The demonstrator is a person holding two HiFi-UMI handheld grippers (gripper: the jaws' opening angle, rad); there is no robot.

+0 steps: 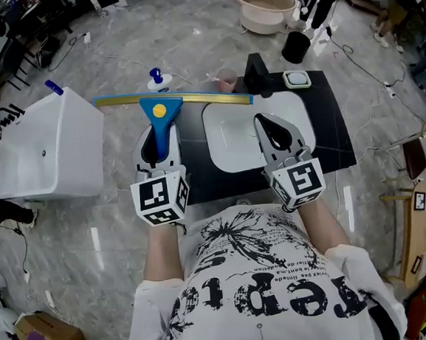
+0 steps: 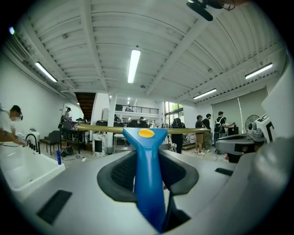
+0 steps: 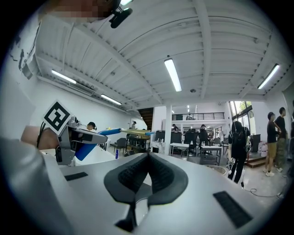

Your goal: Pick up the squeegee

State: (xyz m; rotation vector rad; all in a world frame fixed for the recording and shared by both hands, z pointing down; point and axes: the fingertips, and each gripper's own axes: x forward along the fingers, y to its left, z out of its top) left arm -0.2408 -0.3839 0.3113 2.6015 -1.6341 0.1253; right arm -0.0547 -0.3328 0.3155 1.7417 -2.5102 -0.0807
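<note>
Standing on marbled grey floor point(image 1: 187, 45), black table point(image 1: 336, 136); left tool point(image 1: 158, 137) grips squeegee point(image 1: 160, 109).

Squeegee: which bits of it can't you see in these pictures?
- Head view: the lower end of the squeegee handle is hidden inside the left gripper.
- Left gripper view: the handle's near end disappears between the jaws, and the blade shows only edge-on.
- Right gripper view: the squeegee is small and far off, and part of its handle is covered by the left gripper.
</note>
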